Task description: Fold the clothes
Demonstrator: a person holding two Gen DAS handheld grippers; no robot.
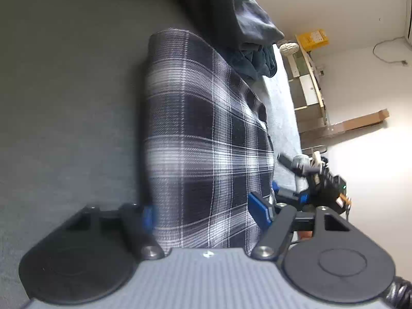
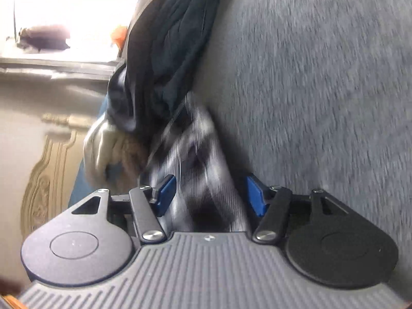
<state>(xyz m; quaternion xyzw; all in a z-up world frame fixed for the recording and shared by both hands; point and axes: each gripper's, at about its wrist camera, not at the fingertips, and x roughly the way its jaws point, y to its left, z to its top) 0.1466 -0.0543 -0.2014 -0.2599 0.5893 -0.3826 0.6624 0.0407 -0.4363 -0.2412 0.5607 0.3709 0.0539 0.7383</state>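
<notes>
Both grippers, left gripper point(image 1: 203, 212) and right gripper point(image 2: 209, 194), gape wide astride the black-and-white plaid flannel garment point(image 1: 206, 134), seemingly gripping nothing; pinch matching edges evenly, keeping creases straight.

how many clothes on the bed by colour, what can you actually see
Plaid black-and-white garment: 1, between the open fingers of the left gripper
Dark garments, heaped: pile, count unclear
Beige garment: 1, beside the dark pile, blurred
Total: 2 separate pieces plus the dark pile, on the grey cover
</notes>
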